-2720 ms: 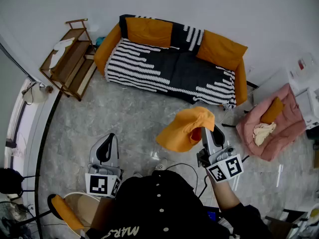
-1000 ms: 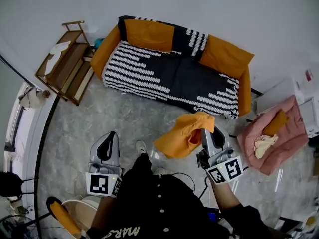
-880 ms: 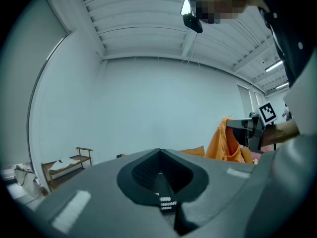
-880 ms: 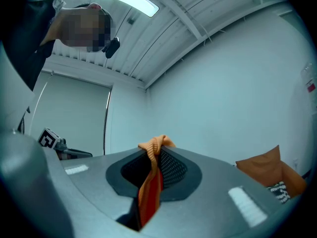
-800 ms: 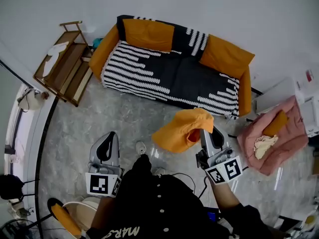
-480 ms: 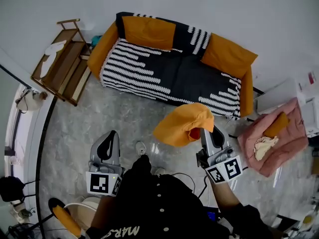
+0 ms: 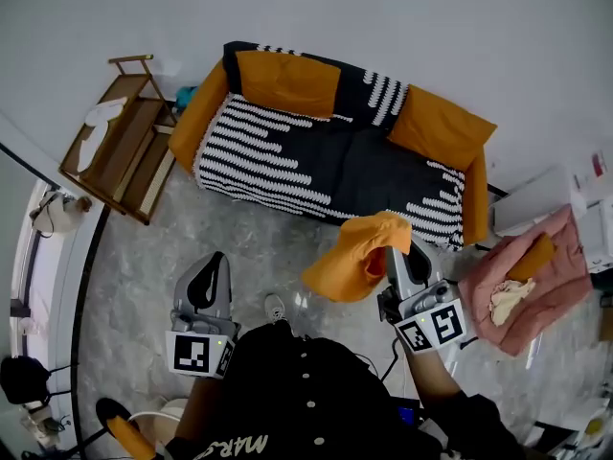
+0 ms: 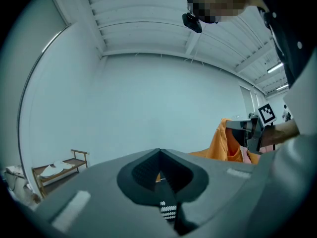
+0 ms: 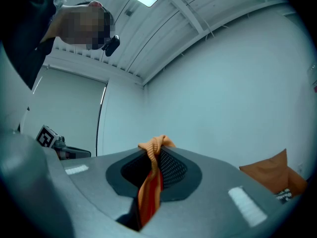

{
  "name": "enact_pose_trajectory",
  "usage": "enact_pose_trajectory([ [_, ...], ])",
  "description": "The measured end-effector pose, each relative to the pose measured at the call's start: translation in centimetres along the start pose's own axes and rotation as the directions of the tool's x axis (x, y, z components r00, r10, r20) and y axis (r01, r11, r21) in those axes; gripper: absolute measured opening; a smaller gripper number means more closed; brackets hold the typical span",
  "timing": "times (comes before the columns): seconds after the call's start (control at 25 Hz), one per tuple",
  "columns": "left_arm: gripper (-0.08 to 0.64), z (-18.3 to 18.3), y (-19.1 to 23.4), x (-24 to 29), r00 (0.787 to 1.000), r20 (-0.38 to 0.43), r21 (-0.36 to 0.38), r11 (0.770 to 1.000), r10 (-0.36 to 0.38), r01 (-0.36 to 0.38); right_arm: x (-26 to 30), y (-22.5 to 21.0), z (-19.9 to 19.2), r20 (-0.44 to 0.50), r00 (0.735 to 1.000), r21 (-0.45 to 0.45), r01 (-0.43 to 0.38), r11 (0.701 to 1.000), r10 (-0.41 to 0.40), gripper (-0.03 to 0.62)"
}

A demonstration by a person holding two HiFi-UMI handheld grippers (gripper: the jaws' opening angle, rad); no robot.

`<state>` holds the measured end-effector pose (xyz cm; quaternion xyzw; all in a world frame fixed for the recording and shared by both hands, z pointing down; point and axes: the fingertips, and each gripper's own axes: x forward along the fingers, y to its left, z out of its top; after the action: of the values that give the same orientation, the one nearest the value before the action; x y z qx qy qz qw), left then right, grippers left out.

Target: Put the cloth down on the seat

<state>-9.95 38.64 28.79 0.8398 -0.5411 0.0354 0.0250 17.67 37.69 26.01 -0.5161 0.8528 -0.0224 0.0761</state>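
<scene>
The sofa (image 7: 287, 151) stands against the wall, behind all the rest. A rack (image 7: 115, 140) stands to the left of it. An armchair (image 7: 554, 278) stands to the right of it, with a cushion (image 7: 530, 255) and a rag (image 7: 505, 300) on its seat. The cloth (image 7: 356, 255) hangs from the right gripper (image 7: 395, 253), in front of the sofa's right end. The left gripper (image 7: 212, 262) is further left, well apart from the cloth.

The right gripper (image 9: 154, 151) has its jaws pinched on an orange cloth (image 9: 150, 185) — its ribbed edge bunches up just above them. Far left of the cloth sits a marker cube (image 9: 45, 137); to its right, an orange cushion (image 9: 270, 175).
</scene>
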Motion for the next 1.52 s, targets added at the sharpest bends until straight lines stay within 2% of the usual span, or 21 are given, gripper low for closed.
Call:
enact_pose_trajectory([
  [0.44, 0.0, 1.6, 6.2, 3.3, 0.999, 0.036, 0.016, 1.0, 0.012, -0.012, 7.3, 0.9, 0.6, 0.042, 0.999, -0.01, -0.011, 1.0, 0.011, 0.061],
  [0.64, 0.002, 0.8, 8.4, 3.9, 1.0, 0.015, 0.01, 1.0, 0.012, -0.012, 9.0, 1.7, -0.1, 0.034, 0.999, -0.005, -0.007, 1.0, 0.008, 0.061],
  [0.76, 0.0, -0.1, 8.8, 4.2, 1.0, -0.004, -0.016, 1.0, 0.011, -0.011, 9.3, 1.6, -0.5, 0.02, 1.0, -0.012, -0.003, 1.0, 0.003, 0.061],
  [1.0, 0.001, -0.4, 8.7, 5.7, 1.0, -0.014, -0.02, 1.0, -0.008, 0.008, 10.0, 0.7, -0.6, 0.014, 1.0, -0.012, 0.007, 1.0, -0.007, 0.061],
  [1.2, 0.002, -0.7, 9.9, 7.7, 1.0, -0.013, -0.06, 0.998, 0.0, -0.001, 12.1, -0.6, -1.3, 0.016, 1.0, -0.009, 0.008, 1.0, -0.007, 0.061],
  [1.52, 0.0, -0.6, 11.4, 12.9, 1.0, -0.025, -0.036, 0.999, -0.004, 0.003, 16.6, -3.2, -2.3, 0.018, 1.0, 0.014, 0.004, 1.0, -0.004, 0.061],
])
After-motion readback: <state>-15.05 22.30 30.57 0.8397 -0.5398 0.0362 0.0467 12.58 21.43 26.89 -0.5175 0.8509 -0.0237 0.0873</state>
